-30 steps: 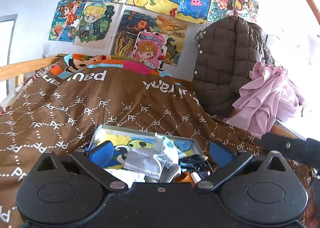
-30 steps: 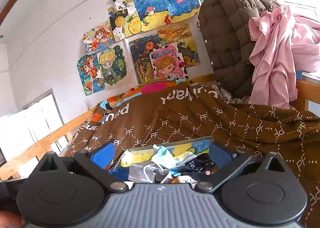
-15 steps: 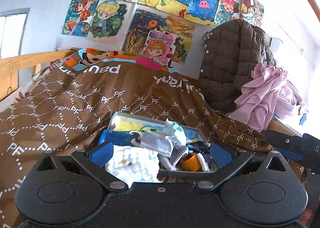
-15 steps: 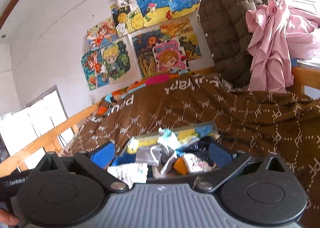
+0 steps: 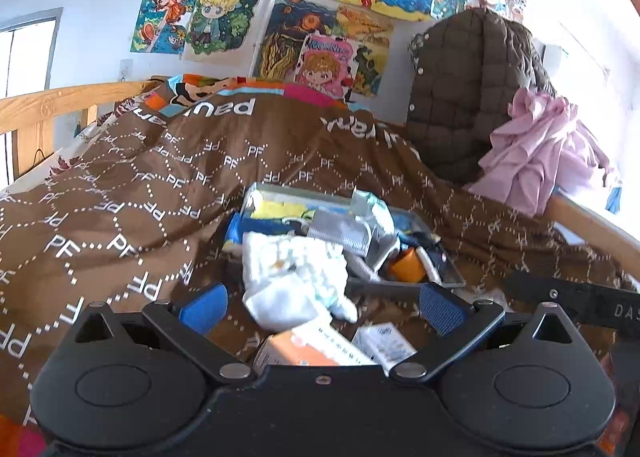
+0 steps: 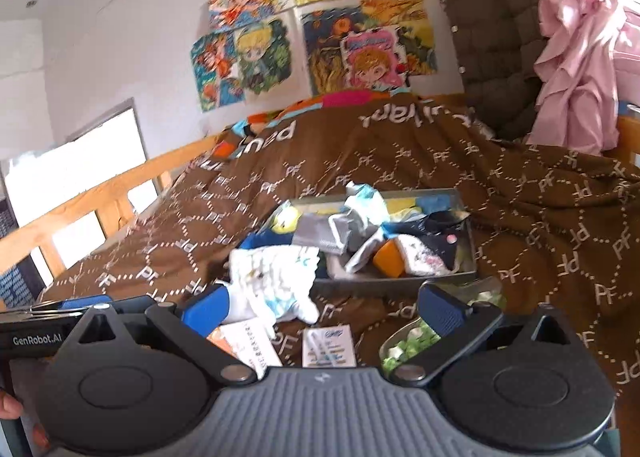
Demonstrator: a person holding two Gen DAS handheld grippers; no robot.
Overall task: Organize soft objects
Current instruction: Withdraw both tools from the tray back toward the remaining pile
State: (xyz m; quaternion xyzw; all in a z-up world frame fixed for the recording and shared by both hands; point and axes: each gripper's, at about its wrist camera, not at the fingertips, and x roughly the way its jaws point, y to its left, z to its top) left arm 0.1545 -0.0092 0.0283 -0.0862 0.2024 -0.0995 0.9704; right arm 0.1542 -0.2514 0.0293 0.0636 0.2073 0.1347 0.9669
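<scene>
A grey metal box (image 5: 404,288) (image 6: 472,257) lies on the brown bedspread, heaped with soft items: a grey sock (image 5: 344,231) (image 6: 320,231), a light blue cloth (image 5: 374,205) (image 6: 366,201), dark socks (image 6: 444,225) and an orange piece (image 5: 408,267) (image 6: 388,259). A white fluffy cloth (image 5: 292,277) (image 6: 272,277) hangs over the box's near left corner onto the bed. My left gripper (image 5: 320,305) is open and empty just before the cloth. My right gripper (image 6: 324,307) is open and empty, its left finger at the cloth's edge.
Small cartons (image 5: 316,349) (image 6: 328,347) lie on the bedspread under the grippers. A tin lid with a green print (image 6: 416,337) lies by the right finger. A brown quilted jacket (image 5: 468,97) and pink garment (image 5: 544,153) hang at the right. A wooden bed rail (image 6: 92,193) runs along the left.
Both grippers have pulled back and tilted down, so the box and white cloth sit farther ahead and the cartons on the bed have come into view. Both stay open.
</scene>
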